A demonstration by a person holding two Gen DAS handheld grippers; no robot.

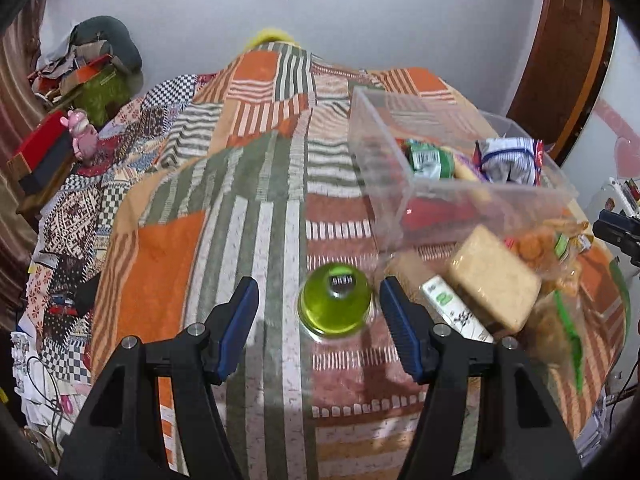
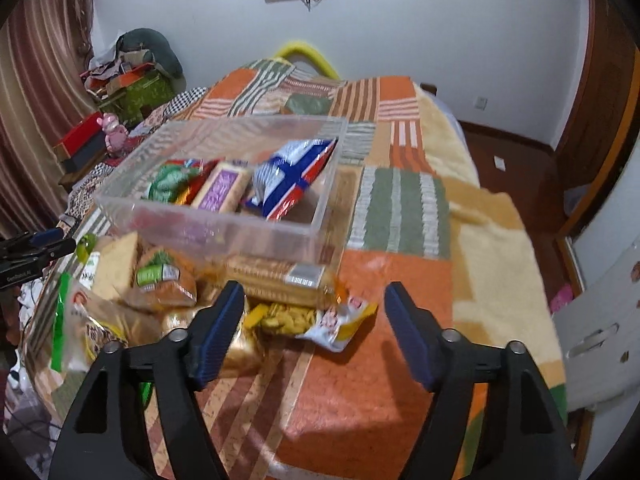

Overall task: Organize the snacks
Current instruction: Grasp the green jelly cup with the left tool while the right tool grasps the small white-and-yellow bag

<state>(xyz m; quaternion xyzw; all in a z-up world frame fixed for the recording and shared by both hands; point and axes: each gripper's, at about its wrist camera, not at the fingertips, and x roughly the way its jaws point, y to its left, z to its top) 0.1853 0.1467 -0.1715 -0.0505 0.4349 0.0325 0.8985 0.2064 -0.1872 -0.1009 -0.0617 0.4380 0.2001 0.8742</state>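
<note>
A green jelly cup [image 1: 335, 305] lies on the patchwork bedspread, between the tips of my open left gripper [image 1: 318, 300], nearer the right finger. A clear plastic bin [image 1: 384, 152] holding a few snack packs stands beyond it to the right; it also shows in the right wrist view [image 2: 224, 224]. Loose snacks lie in front of the bin: a tan cracker block [image 1: 494, 278], a white-green packet [image 1: 454, 308] and a long biscuit pack [image 2: 280, 280]. My right gripper [image 2: 314, 312] is open and empty over a small white-yellow snack bag [image 2: 316, 320].
The bedspread [image 1: 240, 240] covers the whole bed. Cluttered boxes and a pink toy [image 1: 82, 138] sit at the left edge. A wooden floor [image 2: 516, 168] and a white cabinet [image 2: 600, 320] lie to the right of the bed. The left gripper shows at the left edge of the right wrist view [image 2: 36, 248].
</note>
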